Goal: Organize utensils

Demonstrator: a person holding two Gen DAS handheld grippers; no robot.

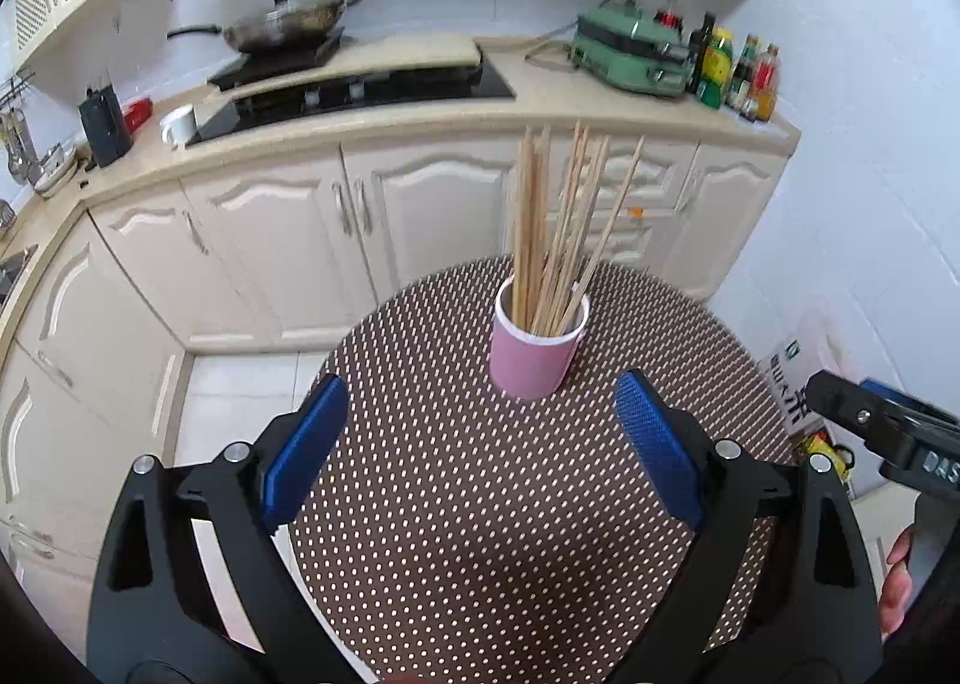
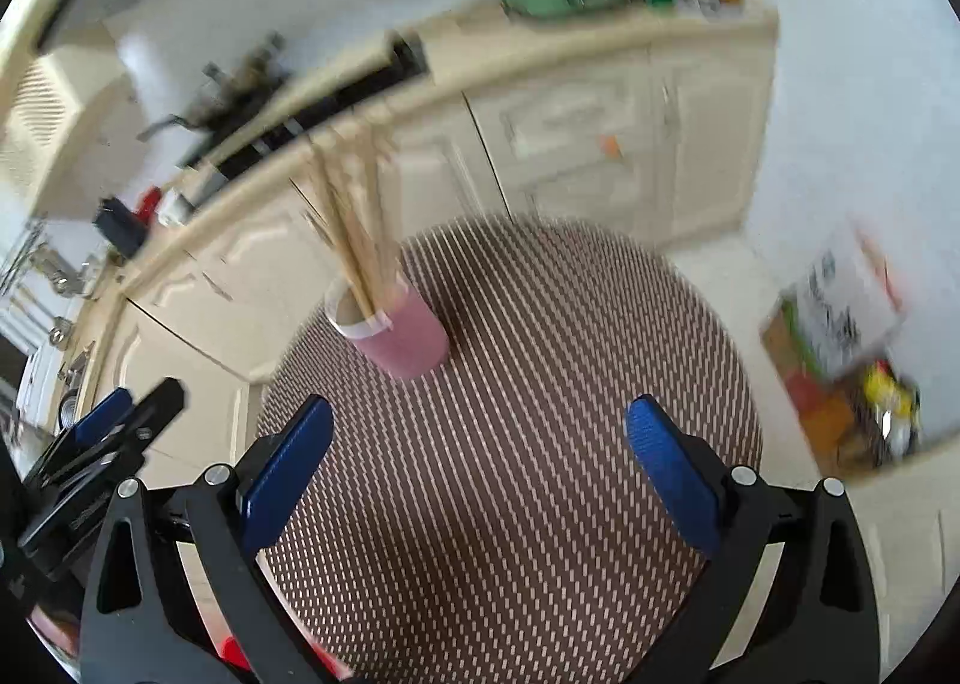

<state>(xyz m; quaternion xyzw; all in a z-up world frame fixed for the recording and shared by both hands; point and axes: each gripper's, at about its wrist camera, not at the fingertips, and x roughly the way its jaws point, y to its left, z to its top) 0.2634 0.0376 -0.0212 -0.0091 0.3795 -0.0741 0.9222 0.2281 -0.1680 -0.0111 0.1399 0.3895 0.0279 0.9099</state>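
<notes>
A pink cup stands upright on a round brown dotted table and holds several wooden skewers. My left gripper is open and empty, just short of the cup. My right gripper is open and empty, back from the cup, which sits ahead and to its left with the skewers. The right wrist view is motion-blurred. The right gripper's body also shows at the right edge of the left wrist view. The left gripper shows at the lower left of the right wrist view.
Cream kitchen cabinets and a counter stand behind the table. The counter carries a stove with a wok, a green appliance, bottles, a white mug and a knife block. A box sits on the floor at right.
</notes>
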